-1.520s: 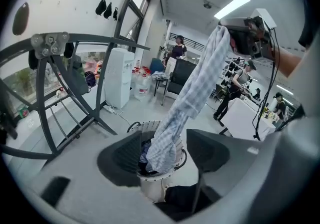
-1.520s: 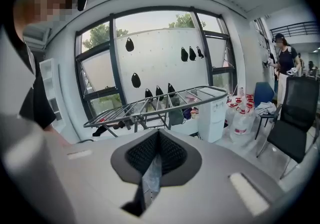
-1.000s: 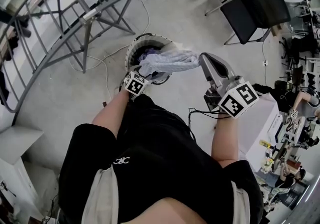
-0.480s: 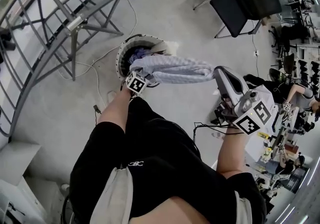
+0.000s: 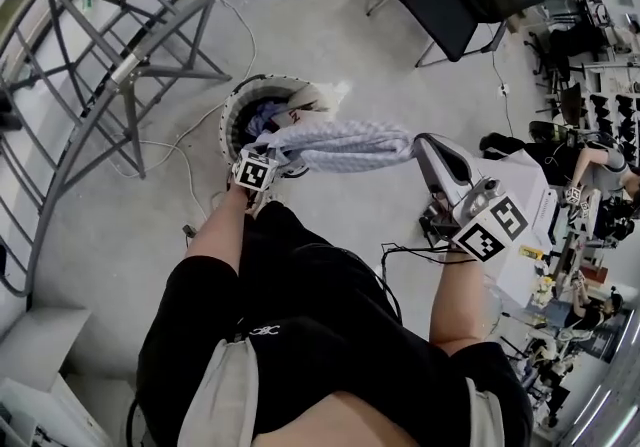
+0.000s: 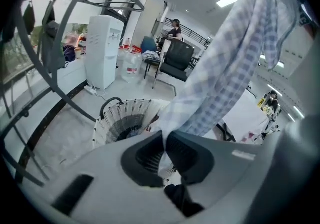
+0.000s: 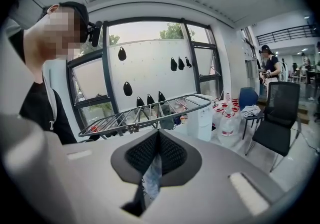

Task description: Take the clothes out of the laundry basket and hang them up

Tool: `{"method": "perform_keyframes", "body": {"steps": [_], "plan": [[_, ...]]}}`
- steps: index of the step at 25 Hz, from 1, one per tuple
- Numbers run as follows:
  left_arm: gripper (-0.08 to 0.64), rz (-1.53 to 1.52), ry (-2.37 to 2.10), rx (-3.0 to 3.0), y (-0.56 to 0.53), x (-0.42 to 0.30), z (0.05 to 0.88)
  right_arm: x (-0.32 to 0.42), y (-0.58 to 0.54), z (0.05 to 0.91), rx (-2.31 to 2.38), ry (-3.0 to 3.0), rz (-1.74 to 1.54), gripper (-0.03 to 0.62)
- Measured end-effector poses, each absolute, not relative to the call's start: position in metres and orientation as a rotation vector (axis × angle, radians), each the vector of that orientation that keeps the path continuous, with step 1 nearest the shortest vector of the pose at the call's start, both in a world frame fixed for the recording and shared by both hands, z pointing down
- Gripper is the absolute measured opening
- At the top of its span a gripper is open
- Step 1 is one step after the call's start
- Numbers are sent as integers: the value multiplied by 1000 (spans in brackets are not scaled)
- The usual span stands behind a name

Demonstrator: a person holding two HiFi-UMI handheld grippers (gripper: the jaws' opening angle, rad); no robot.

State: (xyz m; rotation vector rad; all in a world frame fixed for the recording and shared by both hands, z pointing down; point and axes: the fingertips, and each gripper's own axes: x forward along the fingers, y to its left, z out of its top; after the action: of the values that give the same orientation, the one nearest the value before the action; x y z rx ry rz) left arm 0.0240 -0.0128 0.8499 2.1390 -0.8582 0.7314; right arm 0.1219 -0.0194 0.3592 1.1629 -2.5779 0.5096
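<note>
Both grippers are pinched shut on the checked garment (image 5: 340,145): left gripper (image 6: 165,138) has one end just above the basket (image 5: 232,107), right gripper (image 7: 156,143) has the other, and the cloth is stretched in the air between them. Risk: each bite looks like a thin edge of fabric, so pulling it taut toward the drying rack (image 5: 120,75) could slip an end free onto the floor. The basket has more clothes in it, a bluish pile.

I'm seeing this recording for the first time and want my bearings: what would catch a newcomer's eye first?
A pale checked garment stretches across the middle of the head view, with the left tool shut on one end and the right tool shut on the other. Behind it a white laundry basket stands on the floor, a grey drying rack at upper left.
</note>
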Motion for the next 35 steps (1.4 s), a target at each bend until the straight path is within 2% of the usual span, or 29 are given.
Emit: {"method": "perform_keyframes", "body": {"steps": [10,22,35], "plan": [[15,683,-1087,2121,-33,-78,791,154,-20,363,1232,-2606,535,14],[15,755,-1419,2188,-55,-200,628,187,-62,359,1314,-2673,556,14],[17,804,-1795,2127,-39,-294,491,152,-138,363,1190,-2762,515,14]]}}
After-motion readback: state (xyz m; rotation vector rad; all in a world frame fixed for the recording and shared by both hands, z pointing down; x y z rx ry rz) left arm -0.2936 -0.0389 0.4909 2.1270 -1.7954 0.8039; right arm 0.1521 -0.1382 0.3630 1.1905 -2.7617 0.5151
